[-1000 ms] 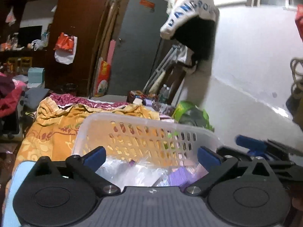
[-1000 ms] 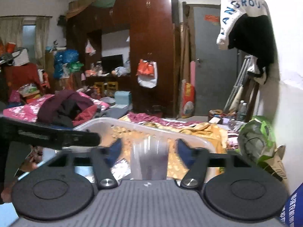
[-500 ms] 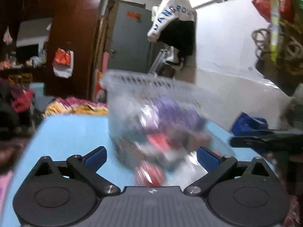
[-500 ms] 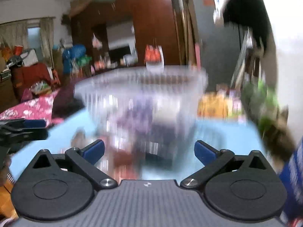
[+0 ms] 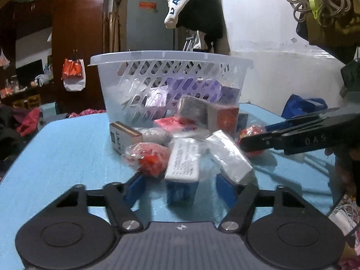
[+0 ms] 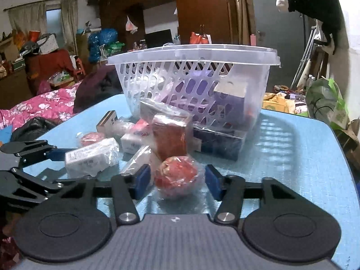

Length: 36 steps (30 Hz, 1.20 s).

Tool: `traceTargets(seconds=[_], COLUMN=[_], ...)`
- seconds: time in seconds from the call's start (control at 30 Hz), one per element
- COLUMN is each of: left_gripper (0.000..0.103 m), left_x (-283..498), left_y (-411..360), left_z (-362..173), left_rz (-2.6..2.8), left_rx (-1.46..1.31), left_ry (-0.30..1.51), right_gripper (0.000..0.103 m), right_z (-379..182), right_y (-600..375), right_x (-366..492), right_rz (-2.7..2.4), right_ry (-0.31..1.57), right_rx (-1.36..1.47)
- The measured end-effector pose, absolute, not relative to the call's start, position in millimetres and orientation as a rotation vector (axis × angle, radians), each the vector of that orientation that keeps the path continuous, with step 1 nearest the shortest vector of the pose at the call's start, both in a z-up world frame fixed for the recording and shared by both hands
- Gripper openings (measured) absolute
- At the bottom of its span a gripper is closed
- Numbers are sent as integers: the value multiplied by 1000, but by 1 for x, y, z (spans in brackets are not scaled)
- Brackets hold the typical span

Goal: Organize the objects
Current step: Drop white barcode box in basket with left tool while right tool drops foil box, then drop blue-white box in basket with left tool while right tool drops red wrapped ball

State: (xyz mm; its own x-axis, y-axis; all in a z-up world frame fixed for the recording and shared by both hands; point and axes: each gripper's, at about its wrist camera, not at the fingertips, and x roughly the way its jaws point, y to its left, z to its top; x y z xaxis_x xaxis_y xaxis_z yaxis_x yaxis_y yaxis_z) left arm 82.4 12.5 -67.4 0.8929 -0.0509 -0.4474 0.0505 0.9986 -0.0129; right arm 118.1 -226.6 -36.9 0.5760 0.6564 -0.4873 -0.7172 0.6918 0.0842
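Several plastic-wrapped packets lie spilled on the blue table (image 6: 303, 157) in front of the clear basket (image 6: 193, 54). The right gripper (image 6: 175, 178) has just been narrowing its jaws around the wrapped red ball (image 6: 176, 176); whether the pads press yet I cannot tell. The left gripper (image 5: 180, 186), jaws likewise just drawn inward, straddles the white box (image 5: 183, 159), at 12 o'clock from it, gaps showing either side. The ball looks light and round under slippery film (likely to squirt free), so grip across its middle; the stiff box suits its long sides.
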Motion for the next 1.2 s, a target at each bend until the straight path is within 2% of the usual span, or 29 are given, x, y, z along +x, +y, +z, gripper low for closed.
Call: traceTargets(seconds=[0.07,0.13,0.53,0.83,1.03,1.2], left_gripper=[47,37,36,36,36,36], left_x=[80,78,40,36,71,172], left_y=[10,9,21,45,59,76], left_z=[-70,-70,-67,-50,17,73], left_rz=[-44,-35,-49,-62,-91,-24], left_rx=[-4,-3,-63,-116,-111,-155], left_ry=[458,448,300,251,173,260], right_gripper=[55,55,54,54,54,54], right_z=[-37,-36,-33,-23,49,97], right_y=[-230,-233,-241,-255,-241,-188], right_x=[114,112,96,99,99,166], right_rz=[794,790,731,764,783,743], right_ry=[499,485,349,328,179,185], right_rx=[-121,-107,-71,16,16,-84])
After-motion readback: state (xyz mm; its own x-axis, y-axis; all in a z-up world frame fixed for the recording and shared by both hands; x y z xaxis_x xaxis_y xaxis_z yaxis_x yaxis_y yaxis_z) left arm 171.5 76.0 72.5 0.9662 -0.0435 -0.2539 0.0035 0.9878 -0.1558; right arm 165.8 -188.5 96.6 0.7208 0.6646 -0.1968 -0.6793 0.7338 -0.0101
